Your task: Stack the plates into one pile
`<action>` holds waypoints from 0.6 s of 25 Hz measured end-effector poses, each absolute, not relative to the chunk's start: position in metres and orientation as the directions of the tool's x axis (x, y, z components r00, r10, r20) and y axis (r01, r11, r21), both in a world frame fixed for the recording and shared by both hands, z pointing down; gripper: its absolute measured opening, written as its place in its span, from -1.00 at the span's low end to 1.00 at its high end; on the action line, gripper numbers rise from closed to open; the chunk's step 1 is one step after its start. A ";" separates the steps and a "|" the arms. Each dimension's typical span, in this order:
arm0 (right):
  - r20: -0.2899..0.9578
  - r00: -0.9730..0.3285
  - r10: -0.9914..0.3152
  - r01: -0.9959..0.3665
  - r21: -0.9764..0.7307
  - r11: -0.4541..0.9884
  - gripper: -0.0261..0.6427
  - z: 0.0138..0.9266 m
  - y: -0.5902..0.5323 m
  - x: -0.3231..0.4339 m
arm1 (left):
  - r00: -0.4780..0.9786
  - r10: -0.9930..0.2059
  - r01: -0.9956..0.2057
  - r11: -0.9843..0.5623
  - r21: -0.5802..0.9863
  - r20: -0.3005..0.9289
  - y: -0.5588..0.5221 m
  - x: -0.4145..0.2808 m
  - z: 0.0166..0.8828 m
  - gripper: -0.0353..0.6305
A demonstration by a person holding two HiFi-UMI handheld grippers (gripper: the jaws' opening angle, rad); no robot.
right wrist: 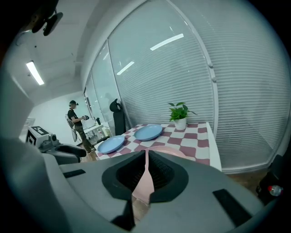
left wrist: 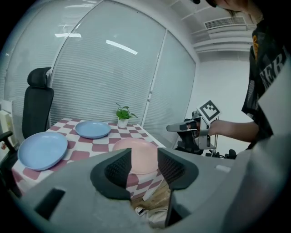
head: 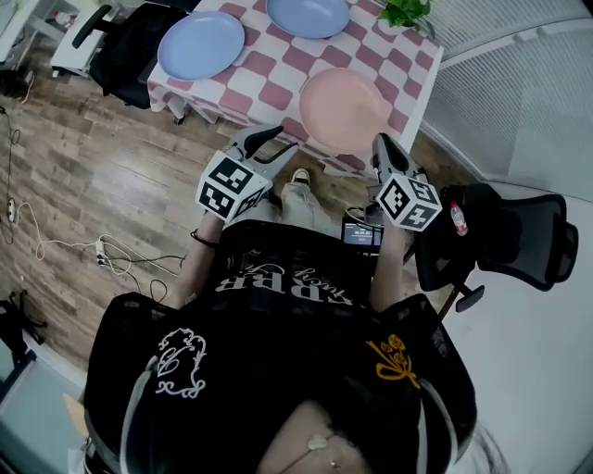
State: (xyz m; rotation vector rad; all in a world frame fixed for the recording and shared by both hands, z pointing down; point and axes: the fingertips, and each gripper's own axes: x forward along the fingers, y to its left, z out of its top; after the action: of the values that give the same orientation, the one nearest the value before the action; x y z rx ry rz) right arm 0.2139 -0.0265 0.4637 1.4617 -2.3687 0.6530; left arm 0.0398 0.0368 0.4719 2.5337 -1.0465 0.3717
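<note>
**Left gripper** (head: 269, 143): held in the person's left hand, short of the table (head: 269, 69) and pointing toward it. Jaws stand moderately apart, pads clear of each other. Nothing between them, nothing touched. In its own view the gap frames the pink plate (head: 345, 109), which lies beyond the fingertips on the near part of the checked cloth, well clear of the pads.

**Right gripper** (head: 382, 146): held in the person's right hand, beside the left gripper and apart from it, also short of the table edge. Jaws drawn together to a thin slit; the pads appear to meet, though the wide-angle view leaves the last sliver uncertain. It holds nothing. The pink plate shows through the slit, ahead of the tips and not in contact.

**Pink plate**: ahead of both grippers, nearest of the three plates, lying flat and alone, slightly nearer the right gripper.

**Blue plate, near** (head: 201, 44): ahead of the left gripper and off to its left, flat on the cloth, apart from the pink plate.

**Blue plate, far** (head: 308, 14): farther ahead, beyond the pink plate, apart from the other two.

**Potted plant** (head: 405, 11): at the far table corner, ahead of the right gripper.

**Office chair** (head: 519, 241): on the floor just to the right of the right gripper.
</note>
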 end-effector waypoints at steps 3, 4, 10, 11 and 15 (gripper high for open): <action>0.491 -0.435 -0.755 -0.900 -0.221 0.375 -0.85 0.475 -0.047 0.242 | 0.687 -0.603 -0.718 -0.651 0.247 0.405 0.017 0.053 0.485 -0.28; 0.506 -0.436 -0.744 -0.899 -0.219 0.378 -0.85 0.482 -0.054 0.249 | 0.681 -0.599 -0.722 -0.647 0.247 0.422 0.010 0.056 0.492 -0.28; 0.638 -0.450 -0.625 -0.883 -0.215 0.417 -0.83 0.538 -0.095 0.281 | 0.622 -0.566 -0.769 -0.573 0.284 0.542 -0.026 0.063 0.551 -0.24; 0.655 -0.454 -0.604 -0.881 -0.226 0.416 -0.79 0.547 -0.101 0.284 | 0.611 -0.556 -0.777 -0.556 0.294 0.564 -0.031 0.064 0.561 -0.23; 0.707 -0.466 -0.532 -0.873 -0.269 0.406 -0.50 0.584 -0.116 0.295 | 0.578 -0.520 -0.803 -0.496 0.329 0.628 -0.046 0.072 0.592 -0.19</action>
State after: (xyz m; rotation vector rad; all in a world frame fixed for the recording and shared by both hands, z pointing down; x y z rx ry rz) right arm 0.2946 -0.1158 0.5836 1.1933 -2.1439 0.8592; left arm 0.0717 -0.0456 0.5920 2.2051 -1.0500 0.6103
